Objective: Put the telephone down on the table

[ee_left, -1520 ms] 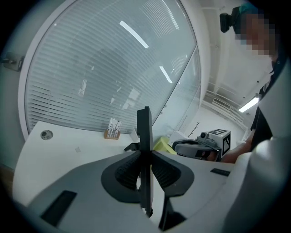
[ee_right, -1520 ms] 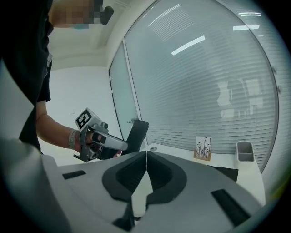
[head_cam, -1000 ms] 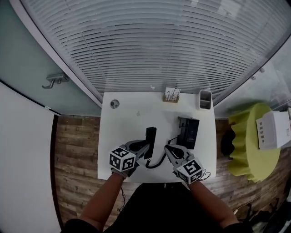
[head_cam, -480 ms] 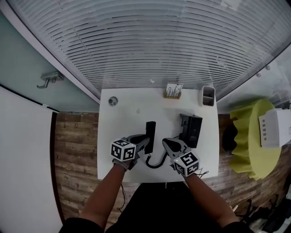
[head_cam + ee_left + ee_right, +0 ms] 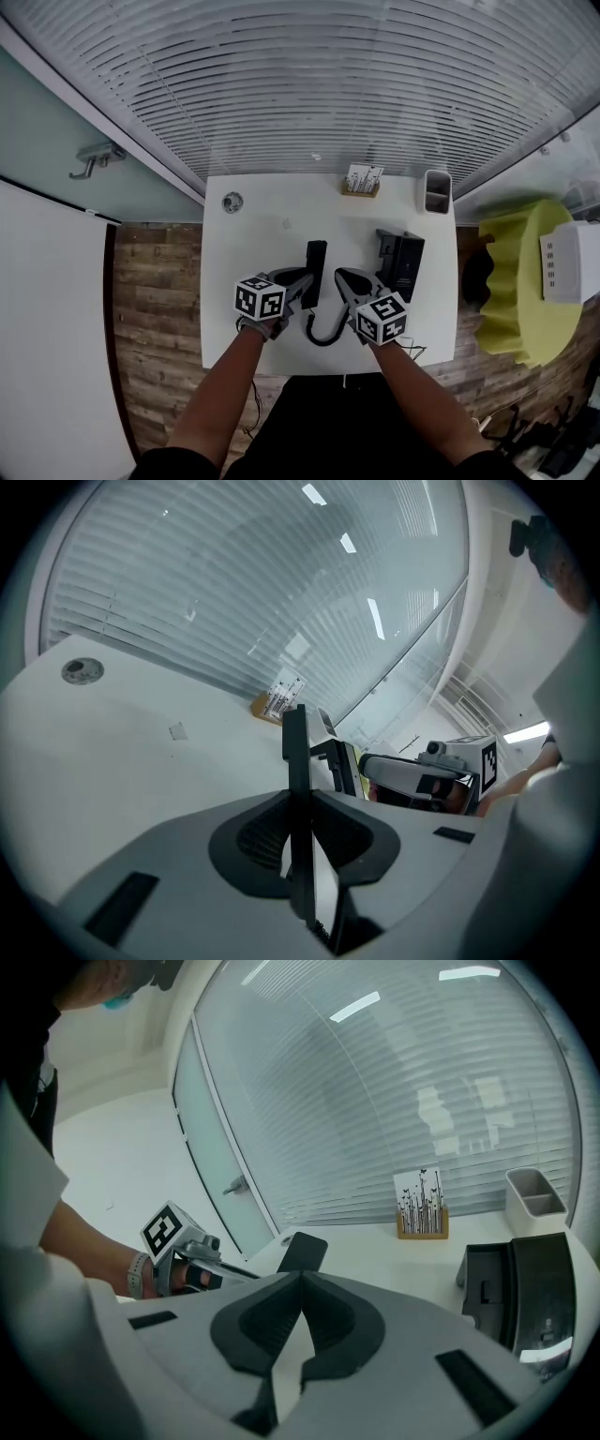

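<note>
The black telephone handset [image 5: 315,265] hangs low over the white table [image 5: 253,253], with my left gripper [image 5: 304,287] shut on its near end. In the left gripper view the handset [image 5: 296,747] stands edge-on between the pads. Its coiled cord [image 5: 323,335] loops back near the table's front edge. The black telephone base [image 5: 402,264] sits on the table to the right. My right gripper [image 5: 341,277] hovers between handset and base, shut with nothing in it. In the right gripper view its tips [image 5: 300,1277] meet, with the handset [image 5: 302,1251] just beyond and the base [image 5: 527,1288] at right.
A small wooden card holder [image 5: 361,181] and a grey two-slot cup [image 5: 437,191] stand at the table's far edge by the window blinds. A round grommet [image 5: 232,202] sits at the far left corner. A yellow-green seat [image 5: 520,281] stands right of the table.
Both grippers have come down towards the table. The handset has sunk with the left gripper, still in its grip. The right gripper stays shut and empty.
</note>
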The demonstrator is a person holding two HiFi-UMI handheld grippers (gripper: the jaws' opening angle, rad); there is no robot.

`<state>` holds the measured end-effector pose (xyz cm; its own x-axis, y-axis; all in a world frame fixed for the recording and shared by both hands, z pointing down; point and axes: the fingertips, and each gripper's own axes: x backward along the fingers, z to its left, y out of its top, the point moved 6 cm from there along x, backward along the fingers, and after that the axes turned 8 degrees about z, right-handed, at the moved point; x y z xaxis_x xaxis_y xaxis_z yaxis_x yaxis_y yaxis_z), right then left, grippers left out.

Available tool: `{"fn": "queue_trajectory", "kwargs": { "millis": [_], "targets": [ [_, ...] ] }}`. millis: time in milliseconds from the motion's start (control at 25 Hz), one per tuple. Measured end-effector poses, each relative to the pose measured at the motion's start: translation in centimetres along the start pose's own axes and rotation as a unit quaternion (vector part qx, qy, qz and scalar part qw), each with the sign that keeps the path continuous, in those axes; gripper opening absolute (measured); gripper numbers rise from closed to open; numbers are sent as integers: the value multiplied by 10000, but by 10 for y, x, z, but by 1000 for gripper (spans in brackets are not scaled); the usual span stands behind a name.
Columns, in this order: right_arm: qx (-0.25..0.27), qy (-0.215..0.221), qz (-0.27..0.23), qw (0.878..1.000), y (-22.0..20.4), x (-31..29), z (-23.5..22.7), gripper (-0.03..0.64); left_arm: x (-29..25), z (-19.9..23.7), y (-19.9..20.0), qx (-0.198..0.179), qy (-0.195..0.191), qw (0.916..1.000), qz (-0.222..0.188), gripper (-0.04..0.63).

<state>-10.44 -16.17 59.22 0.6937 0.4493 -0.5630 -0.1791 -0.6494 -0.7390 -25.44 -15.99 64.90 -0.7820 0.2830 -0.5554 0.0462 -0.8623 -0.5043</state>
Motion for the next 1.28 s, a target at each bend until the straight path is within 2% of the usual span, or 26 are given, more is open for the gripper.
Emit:
{"fn": "queue_trajectory", "kwargs": {
  "millis": [480, 840, 1280],
  "targets": [
    [-144, -32, 245, 9996, -14, -21, -8, 21, -19, 30, -4, 623, -427, 9970, 187, 74],
    [-441, -87, 335, 9984, -20, -37, -14, 21, -28, 43, 5, 1203, -766, 9897, 156, 74],
    [-292, -142, 464, 9984, -17, -55, -16, 21, -36, 57, 2, 1867, -880, 9781, 276, 74]
  ]
}}
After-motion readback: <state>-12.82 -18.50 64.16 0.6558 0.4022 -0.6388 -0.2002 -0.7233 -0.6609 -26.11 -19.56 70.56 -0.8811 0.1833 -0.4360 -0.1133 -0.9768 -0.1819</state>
